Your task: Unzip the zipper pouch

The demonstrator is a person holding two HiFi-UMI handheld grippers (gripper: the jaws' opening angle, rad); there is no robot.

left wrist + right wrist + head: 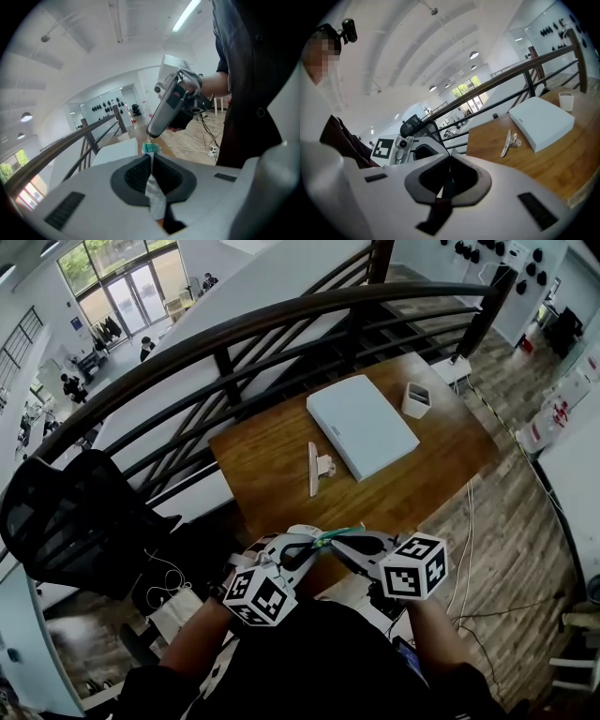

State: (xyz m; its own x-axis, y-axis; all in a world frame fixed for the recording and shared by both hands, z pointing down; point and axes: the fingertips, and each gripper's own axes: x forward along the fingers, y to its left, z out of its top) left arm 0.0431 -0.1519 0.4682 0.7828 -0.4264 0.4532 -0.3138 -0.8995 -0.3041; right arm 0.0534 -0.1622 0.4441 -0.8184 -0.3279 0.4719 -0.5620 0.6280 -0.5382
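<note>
The zipper pouch [325,536] is a small pale fabric piece with a teal end, held in the air between both grippers over the near table edge. My left gripper [314,542] is shut on it; in the left gripper view the white fabric [153,192] runs up between the closed jaws and the teal end [150,148] sticks out past the tips. My right gripper [150,136] meets that teal end from above, tip to tip. Its jaws [450,161] are closed with a thin dark strip, apparently the zipper pull, pinched between them.
On the wooden table [272,465] lie a white flat box [361,425], a small white cup [415,399] and a pale clip-like piece [317,468]. A dark curved railing [281,320] runs behind the table. A black mesh chair [75,521] stands at the left.
</note>
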